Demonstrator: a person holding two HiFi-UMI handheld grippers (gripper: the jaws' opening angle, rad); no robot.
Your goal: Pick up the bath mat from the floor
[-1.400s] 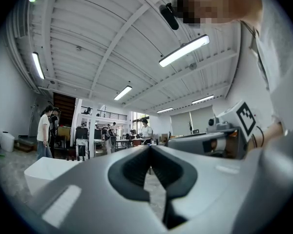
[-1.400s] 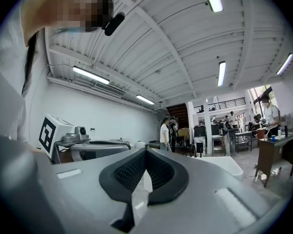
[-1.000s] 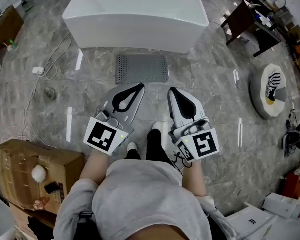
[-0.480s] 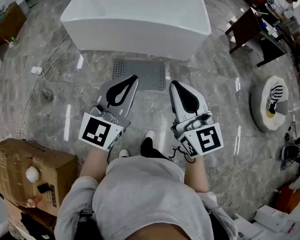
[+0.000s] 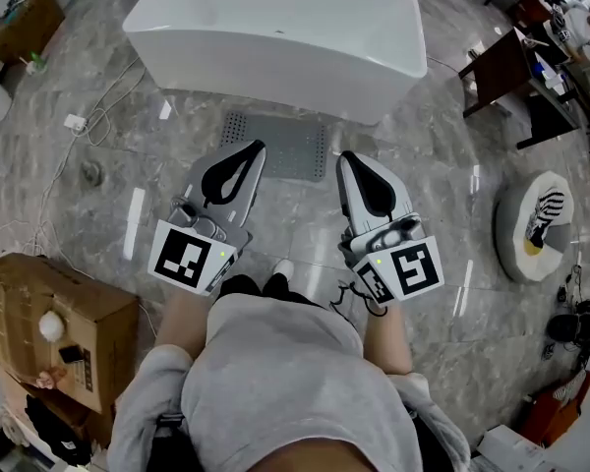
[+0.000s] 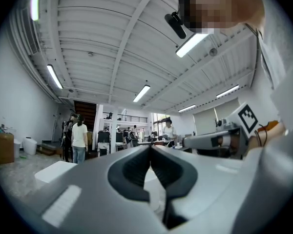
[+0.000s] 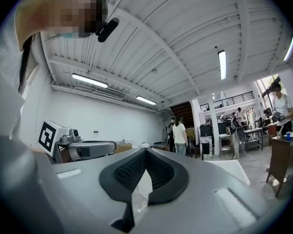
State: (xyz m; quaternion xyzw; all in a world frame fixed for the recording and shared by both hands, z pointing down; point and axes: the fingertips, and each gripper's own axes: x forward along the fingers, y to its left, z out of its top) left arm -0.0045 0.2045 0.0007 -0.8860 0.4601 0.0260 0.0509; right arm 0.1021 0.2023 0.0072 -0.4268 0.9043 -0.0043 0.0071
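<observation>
Closest in, a shoe (image 5: 284, 267) is planted on the floor (image 5: 295, 214) a step short of the target, and both grippers are out in front, held level. The left gripper (image 5: 258, 149) has its jaws pressed together with nothing between them, and the right gripper (image 5: 344, 157) is the same: closed and empty. Just past their tips the mat (image 5: 293, 150) lies flat on the floor, grey and dotted with holes, its far edge near the front wall of the tub (image 5: 275, 28). This reads as the approach, with nothing grasped yet. To do it well, both jaws need to open before they get down there, so a crouch and a downward tilt of the tips come first. The near edge looks the easiest to reach, with one gripper toward each near corner, well apart, so the sheet doesn't fold on itself. It looks thin and floppy, and on that glossy stone it may skate toward the tub, so work a lower jaw under the edge rather than pushing at it.
</observation>
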